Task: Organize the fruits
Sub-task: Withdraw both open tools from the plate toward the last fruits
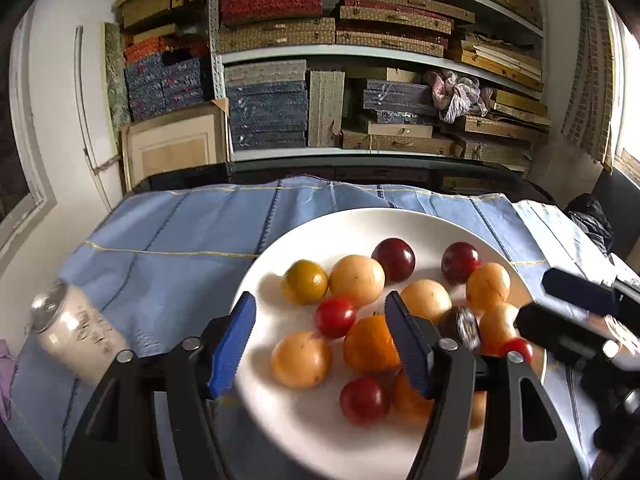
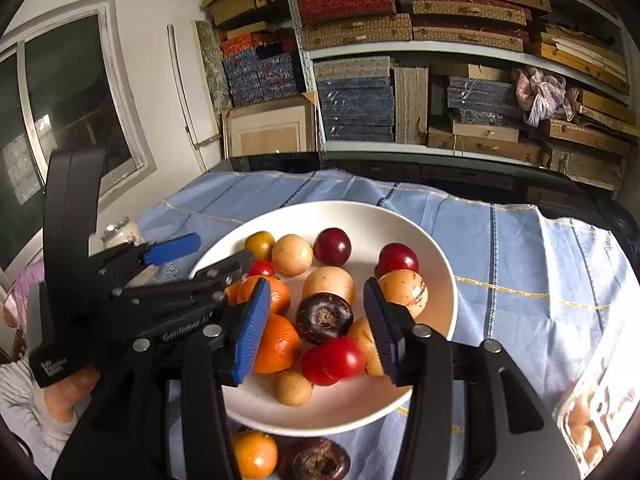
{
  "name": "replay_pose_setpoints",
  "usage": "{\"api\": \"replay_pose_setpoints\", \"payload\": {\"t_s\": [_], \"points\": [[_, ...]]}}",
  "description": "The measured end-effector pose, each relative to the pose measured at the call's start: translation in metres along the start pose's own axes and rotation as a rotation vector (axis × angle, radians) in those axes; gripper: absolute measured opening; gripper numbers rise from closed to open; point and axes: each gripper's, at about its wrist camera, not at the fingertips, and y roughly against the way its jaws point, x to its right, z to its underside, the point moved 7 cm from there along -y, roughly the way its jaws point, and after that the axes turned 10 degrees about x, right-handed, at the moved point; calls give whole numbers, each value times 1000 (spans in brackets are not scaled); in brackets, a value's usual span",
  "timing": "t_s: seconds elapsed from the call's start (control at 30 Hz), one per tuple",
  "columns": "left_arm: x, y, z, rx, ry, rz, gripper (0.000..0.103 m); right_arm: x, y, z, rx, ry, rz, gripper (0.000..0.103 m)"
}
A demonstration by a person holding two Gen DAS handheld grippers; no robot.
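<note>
Glossy white round plate (image 2: 436, 264) on blue woven cloth (image 2: 520, 248) holds smooth round fruits (image 2: 332, 286); left gripper (image 1: 320, 340) and right gripper (image 2: 316, 328), ribbed blue pads, hover parted, empty.

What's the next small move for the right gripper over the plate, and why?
Probably ease the right gripper down and close on the red fruit. Its fingers stand open with nothing held, and that fruit lies between them, on top of the pile in the white plate.
</note>
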Motion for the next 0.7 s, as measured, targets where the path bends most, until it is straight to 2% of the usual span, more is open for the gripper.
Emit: {"api": "replay_pose_setpoints", "payload": {"t_s": [0.27, 0.47, 0.57, 0.7], "points": [[0, 71, 7, 93, -61, -54, 73, -13, 70, 9, 47, -47, -36, 66], [10, 127, 14, 174, -112, -79, 80, -22, 122, 23, 71, -30, -34, 73], [17, 146, 17, 198, -129, -83, 81, -25, 145, 38, 83, -37, -39, 77], [24, 165, 22, 217, -141, -81, 82, -22, 157, 61, 68, -69, -48, 78]]}}
